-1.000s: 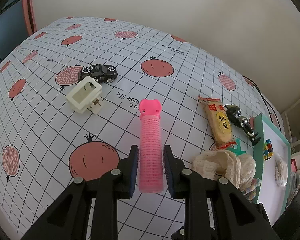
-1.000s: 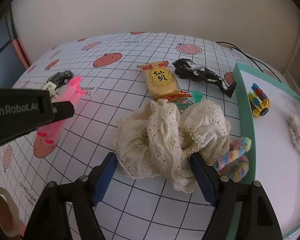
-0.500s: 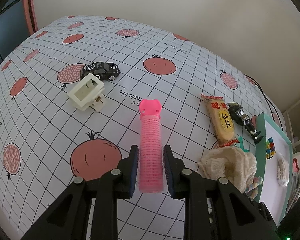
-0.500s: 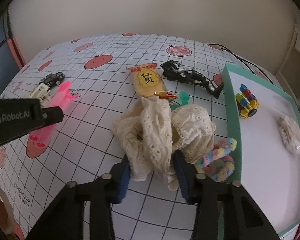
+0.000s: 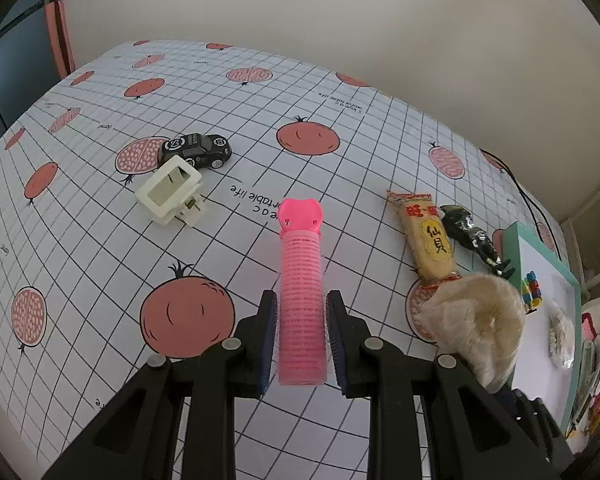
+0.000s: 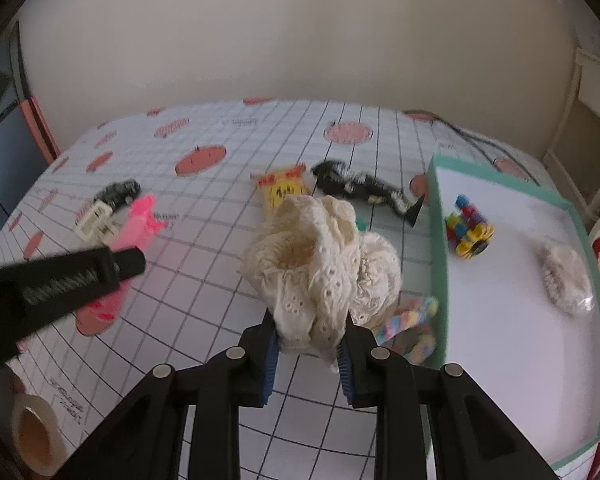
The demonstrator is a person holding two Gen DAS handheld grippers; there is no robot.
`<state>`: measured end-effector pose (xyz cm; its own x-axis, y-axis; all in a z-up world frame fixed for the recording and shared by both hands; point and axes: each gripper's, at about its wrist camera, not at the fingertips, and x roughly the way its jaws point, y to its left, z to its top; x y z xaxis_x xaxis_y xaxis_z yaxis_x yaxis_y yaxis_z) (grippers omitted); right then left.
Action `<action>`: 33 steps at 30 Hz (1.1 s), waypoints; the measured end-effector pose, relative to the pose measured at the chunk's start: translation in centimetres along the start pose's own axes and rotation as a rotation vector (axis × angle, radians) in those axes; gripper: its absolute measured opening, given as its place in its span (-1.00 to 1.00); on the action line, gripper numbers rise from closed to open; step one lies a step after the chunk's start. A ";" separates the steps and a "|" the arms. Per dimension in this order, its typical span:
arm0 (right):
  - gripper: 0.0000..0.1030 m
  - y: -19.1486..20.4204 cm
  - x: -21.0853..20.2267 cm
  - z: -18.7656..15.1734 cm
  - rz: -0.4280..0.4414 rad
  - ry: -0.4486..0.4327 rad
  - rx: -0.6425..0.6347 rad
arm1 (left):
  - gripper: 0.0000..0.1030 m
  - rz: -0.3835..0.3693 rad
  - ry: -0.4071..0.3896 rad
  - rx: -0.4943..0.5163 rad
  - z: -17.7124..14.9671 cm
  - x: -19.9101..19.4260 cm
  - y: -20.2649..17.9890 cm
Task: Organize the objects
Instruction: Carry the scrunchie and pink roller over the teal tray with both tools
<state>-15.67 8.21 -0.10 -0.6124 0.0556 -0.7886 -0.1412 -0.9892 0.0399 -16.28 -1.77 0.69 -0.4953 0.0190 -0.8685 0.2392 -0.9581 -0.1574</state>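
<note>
My left gripper [image 5: 302, 336] is shut on a pink hair roller [image 5: 301, 292], held above the table with its clip end pointing away. My right gripper [image 6: 307, 344] is shut on a cream lace cloth [image 6: 320, 260], lifted off the table beside the green-rimmed white tray [image 6: 438, 264]. In the left wrist view the lace cloth [image 5: 480, 320] hangs at the right, blurred. The pink roller [image 6: 138, 224] and the left gripper's dark body show at the left of the right wrist view.
On the fruit-print tablecloth lie a black toy car [image 5: 198, 150], a cream plastic buckle [image 5: 170, 190], a yellow snack packet [image 5: 426, 236] and a black figurine [image 5: 474, 238]. A pastel scrunchie [image 6: 410, 324] rests against the tray; the tray holds a colourful toy [image 6: 470, 226] and a small bag [image 6: 564, 278]. A tape roll [image 6: 34, 434] sits bottom left.
The right gripper closed on the lace cloth and raised it off the table, uncovering the scrunchie. The left gripper kept its hold on the pink roller and rose slightly.
</note>
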 end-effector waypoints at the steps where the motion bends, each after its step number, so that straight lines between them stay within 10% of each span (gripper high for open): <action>1: -0.48 -0.1 -0.4 0.1 0.005 -0.011 0.004 | -0.50 -0.001 -0.002 0.001 0.0 -0.1 -0.1; 33: -0.48 -14.0 -7.1 -0.8 -0.125 -0.123 0.276 | -0.50 -0.179 -0.095 0.250 -4.2 -4.7 -12.4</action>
<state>-8.73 21.53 4.43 -0.6640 0.2066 -0.7187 -0.4167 -0.9003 0.1261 -13.40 11.24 4.71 -0.5895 0.1777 -0.7880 -0.0649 -0.9828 -0.1730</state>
